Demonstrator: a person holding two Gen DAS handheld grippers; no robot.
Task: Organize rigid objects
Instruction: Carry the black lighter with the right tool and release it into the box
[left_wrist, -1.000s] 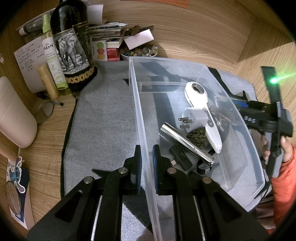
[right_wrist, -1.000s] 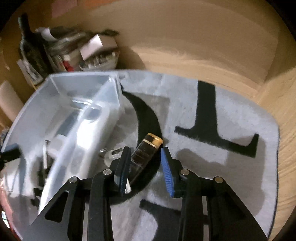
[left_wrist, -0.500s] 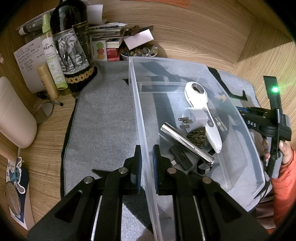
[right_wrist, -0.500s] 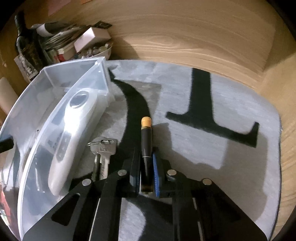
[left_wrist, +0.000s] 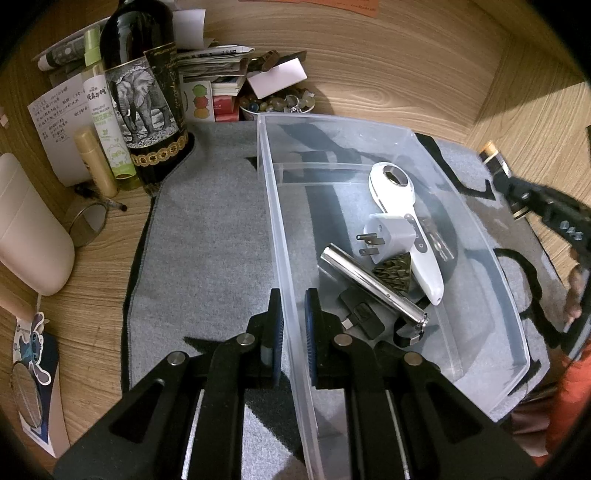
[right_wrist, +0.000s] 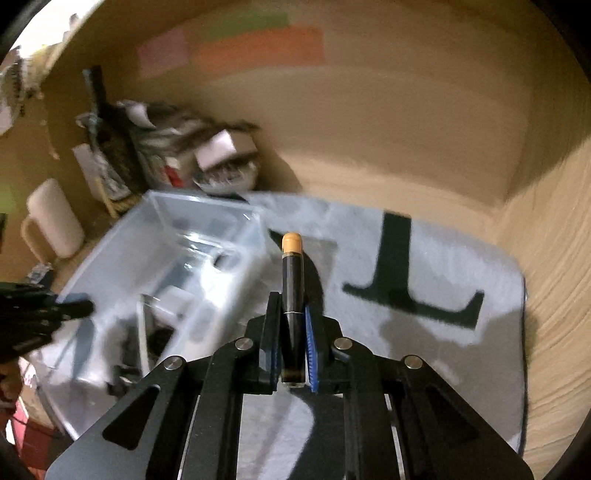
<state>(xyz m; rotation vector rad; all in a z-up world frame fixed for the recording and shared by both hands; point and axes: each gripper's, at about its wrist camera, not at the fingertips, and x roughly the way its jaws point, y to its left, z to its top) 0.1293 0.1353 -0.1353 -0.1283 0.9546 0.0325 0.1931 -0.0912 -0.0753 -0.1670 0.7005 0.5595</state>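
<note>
From the left wrist: the left gripper (left_wrist: 293, 325) has its jaws clamped on the near wall of a clear plastic bin (left_wrist: 273, 206) standing on a grey mat (left_wrist: 207, 240) over a wooden tabletop (left_wrist: 369, 66). Inside the bin lie a white handheld device (left_wrist: 406, 221), a white plug adapter (left_wrist: 388, 236), a chrome cylinder (left_wrist: 369, 284) and a small black part (left_wrist: 360, 314); a set of keys shows only dimly through the far wall, and whether it lies inside or just beyond cannot be told. A bottle with an elephant label (left_wrist: 147, 99) stands with papers in the back corner. At the right edge the right gripper (left_wrist: 517, 192) is raised beyond the bin's far wall.

From the right wrist, in a blurred picture: the jaws are shut tight on a slim black tube with a tan cap (right_wrist: 291, 280), lifted clear of the mat and pointing forward, cap end out. The bin sits to its left.

The step in hand looks to be carrying the tube into the bin. Done well, that likely means clearing the far rim before lowering, aiming for the bare floor by the right wall rather than the pile, and letting go only low down, while the left hand steadies the bin.
</note>
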